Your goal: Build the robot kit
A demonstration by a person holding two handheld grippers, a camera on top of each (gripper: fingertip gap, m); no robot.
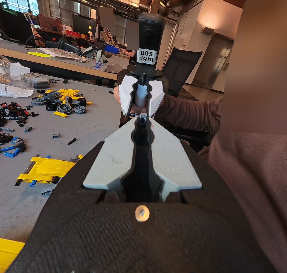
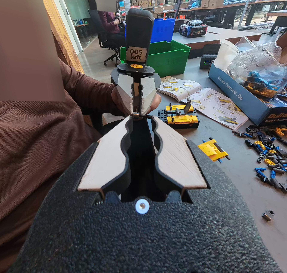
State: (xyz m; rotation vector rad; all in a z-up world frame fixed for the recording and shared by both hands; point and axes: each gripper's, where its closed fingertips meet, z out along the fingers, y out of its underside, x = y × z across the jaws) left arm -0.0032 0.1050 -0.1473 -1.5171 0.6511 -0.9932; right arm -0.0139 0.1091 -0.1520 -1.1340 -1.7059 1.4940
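Grey table [image 1: 96, 125] strewn with loose building-toy parts [image 1: 62, 101].

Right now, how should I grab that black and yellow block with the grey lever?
Pinch the black base across its two long sides, fingers coming down beside it. They are flat and parallel; the grey lever sticks up on top, so avoid the top.

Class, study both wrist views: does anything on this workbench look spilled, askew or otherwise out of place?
Mostly ordinary building clutter. One small grey bush lies alone on the table, well away from the loose pile of blue, black and yellow parts. Crumpled plastic bags spill over the blue box. Nothing looks damaged.
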